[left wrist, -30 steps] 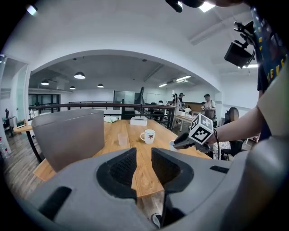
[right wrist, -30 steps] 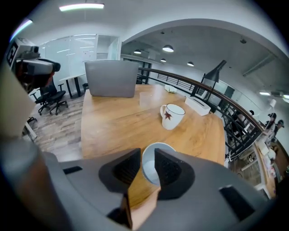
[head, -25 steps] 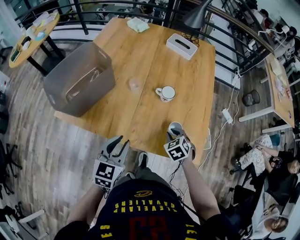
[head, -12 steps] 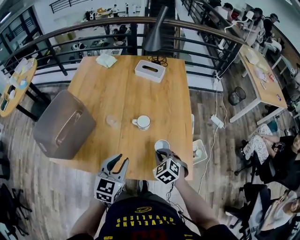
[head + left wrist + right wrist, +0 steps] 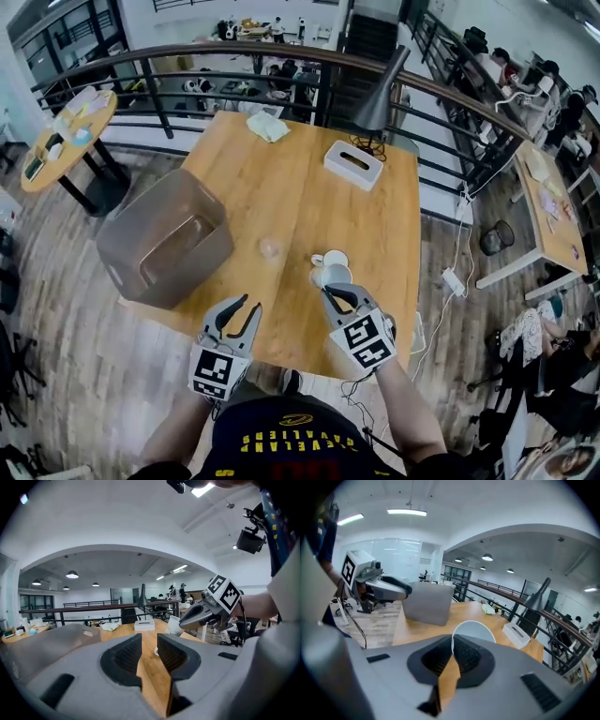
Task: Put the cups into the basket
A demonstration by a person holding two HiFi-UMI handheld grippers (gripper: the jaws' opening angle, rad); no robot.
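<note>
Closest to me, my left tongs (image 5: 242, 309) hover off the table's (image 5: 281, 187) near edge, toward its left corner. In the left gripper view these tongs (image 5: 149, 644) stand released: the pads have a gap with only bare wood showing through it.

To their right, my right tongs (image 5: 337, 289) are up over the near edge, clenched on the white cup (image 5: 332, 275). The right gripper view shows these tongs (image 5: 452, 651) pinching the cup's (image 5: 473, 631) thin wall, one pad inside the rim and one outside. From the left gripper view, the right tongs (image 5: 187, 618) carry that cup (image 5: 174, 625) tilted and clear of the wood.

Just behind the held cup a mug (image 5: 330, 258) sits near the middle of the table, its handle to the left. A clear cup (image 5: 271, 248) stands left of it, apart from it.

The grey basket (image 5: 141, 220) sits at the left edge by the near left corner, with no cup that I can see inside.

Farther off, a white tissue box (image 5: 353, 165) lies toward the far right corner, with a lamp (image 5: 380, 94) at the far edge behind it. A crumpled cloth (image 5: 268, 127) rests at the far edge, left of the lamp.
</note>
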